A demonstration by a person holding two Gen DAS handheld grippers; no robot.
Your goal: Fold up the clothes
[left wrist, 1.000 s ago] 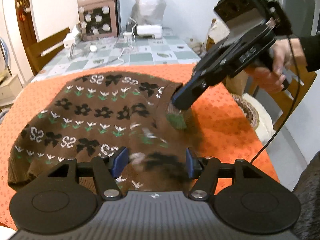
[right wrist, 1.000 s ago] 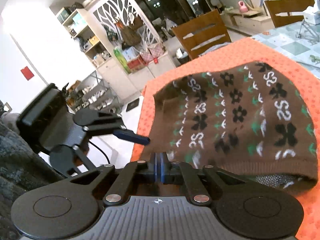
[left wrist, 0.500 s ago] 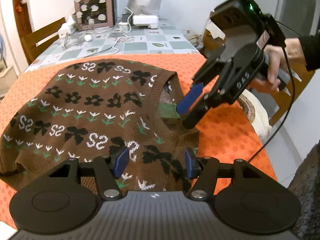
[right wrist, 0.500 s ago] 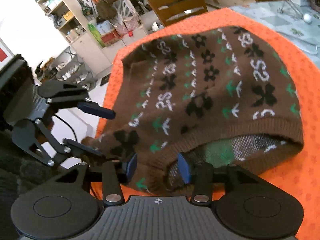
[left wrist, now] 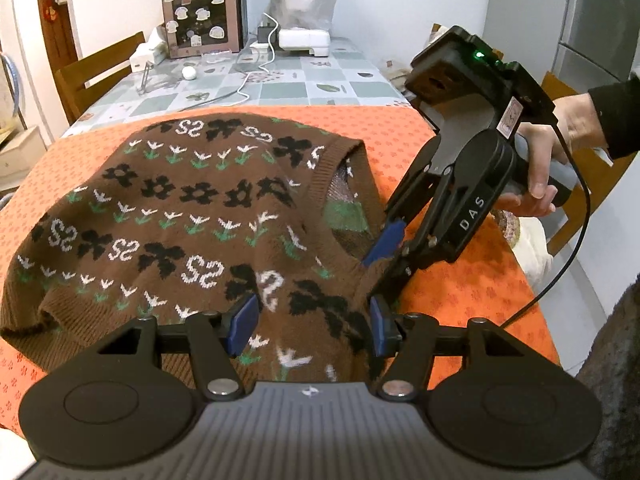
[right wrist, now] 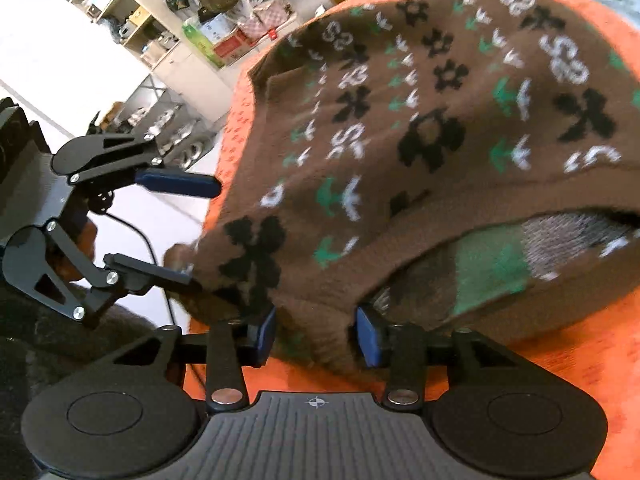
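Sweater (left wrist: 168,216) near corner sits between both gaping tools, left tool (left wrist: 312,326) and right tool (right wrist: 316,334), neither gripping.

My view of a lived-in home dining room, orange-clothed table (left wrist: 460,292), wooden chair (left wrist: 100,68) at its far left corner, cluttered shelves (right wrist: 160,40), fridge (left wrist: 596,20).

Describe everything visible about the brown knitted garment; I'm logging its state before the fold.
The brown knitted garment looks like soft wool, patterned with black flowers, white-and-green sprigs and white S motifs. It lies spread, slightly rumpled, on the orange cloth. A ribbed opening gapes at one side, showing a green patch inside. Its near edge sits between the open fingers of the left claw and the right claw; neither has closed on it.
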